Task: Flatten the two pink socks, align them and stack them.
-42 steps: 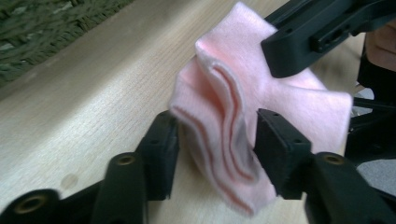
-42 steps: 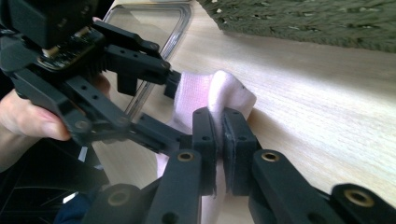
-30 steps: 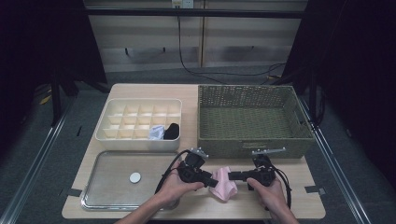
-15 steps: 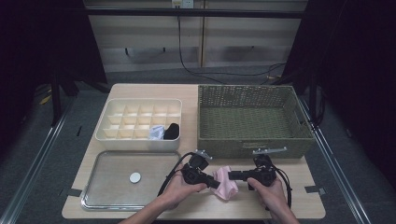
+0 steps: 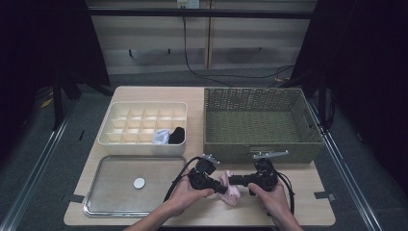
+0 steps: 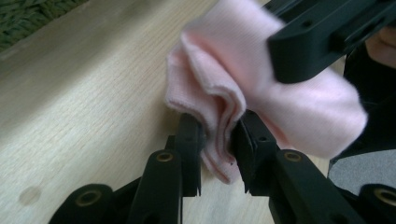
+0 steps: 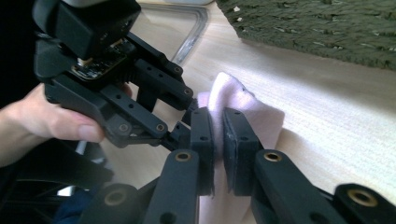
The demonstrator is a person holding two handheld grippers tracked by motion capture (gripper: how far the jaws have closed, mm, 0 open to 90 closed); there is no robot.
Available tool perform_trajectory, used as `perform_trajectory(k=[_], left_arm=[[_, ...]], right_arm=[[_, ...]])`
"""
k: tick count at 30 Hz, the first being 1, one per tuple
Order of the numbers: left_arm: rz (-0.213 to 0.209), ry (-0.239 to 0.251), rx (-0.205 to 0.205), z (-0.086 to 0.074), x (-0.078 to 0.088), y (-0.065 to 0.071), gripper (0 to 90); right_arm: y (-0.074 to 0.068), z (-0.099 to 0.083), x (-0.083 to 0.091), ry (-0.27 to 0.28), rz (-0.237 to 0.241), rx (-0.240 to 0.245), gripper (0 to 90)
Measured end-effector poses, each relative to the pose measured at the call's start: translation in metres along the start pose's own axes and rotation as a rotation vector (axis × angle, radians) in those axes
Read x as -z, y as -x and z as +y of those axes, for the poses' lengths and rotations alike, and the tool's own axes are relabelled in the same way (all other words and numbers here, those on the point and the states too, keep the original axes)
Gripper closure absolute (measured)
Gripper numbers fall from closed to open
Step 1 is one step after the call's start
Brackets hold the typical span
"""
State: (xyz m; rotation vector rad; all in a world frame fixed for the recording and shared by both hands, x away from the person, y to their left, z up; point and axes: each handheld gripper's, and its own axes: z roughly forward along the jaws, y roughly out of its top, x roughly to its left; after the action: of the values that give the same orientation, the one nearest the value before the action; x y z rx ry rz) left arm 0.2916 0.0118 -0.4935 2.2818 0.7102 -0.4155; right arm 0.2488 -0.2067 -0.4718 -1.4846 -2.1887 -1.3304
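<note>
A small pink cloth [image 5: 231,190] lies bunched on the wooden table near its front edge, held between both grippers. My left gripper [image 5: 223,188] comes in from the left. Its jaws have just been closing and now pinch a fold of the pink cloth [image 6: 280,102], with the left gripper [image 6: 219,135] pads pressed on it. My right gripper [image 5: 236,181] comes in from the right and is shut on another fold of the cloth [image 7: 254,116]. The right gripper [image 7: 218,126] jaws have eased a touch but the pads still press the fabric. The left gripper's body [image 7: 116,70] is close by.
A green wicker basket [image 5: 260,150] stands just behind the grippers at the right. A cream compartment box [image 5: 144,115] at back left holds a pale blue item [image 5: 161,137] and a black one [image 5: 177,135]. A metal tray [image 5: 110,197] at front left carries a white disc [image 5: 139,183].
The left gripper's jaws have drawn in on the pink cloth. Both hands stay about where they were, and the cloth has not moved.
</note>
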Motion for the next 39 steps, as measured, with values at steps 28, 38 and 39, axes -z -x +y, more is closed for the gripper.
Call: perform_trajectory(k=[28, 38, 39], left_arm=[[0.010, 0.010, -0.007, -0.001, 0.000, 0.001, 68.6], [0.039, 0.013, -0.002, -0.004, 0.010, 0.000, 53.0], [0.030, 0.022, 0.006, -0.005, 0.012, 0.000, 52.1]], right_arm=[[-0.001, 0.000, -0.010, 0.001, 0.026, -0.005, 83.6], [0.001, -0.002, -0.014, -0.006, 0.008, -0.016, 81.9], [0.001, -0.002, -0.015, -0.008, 0.009, -0.015, 81.9]])
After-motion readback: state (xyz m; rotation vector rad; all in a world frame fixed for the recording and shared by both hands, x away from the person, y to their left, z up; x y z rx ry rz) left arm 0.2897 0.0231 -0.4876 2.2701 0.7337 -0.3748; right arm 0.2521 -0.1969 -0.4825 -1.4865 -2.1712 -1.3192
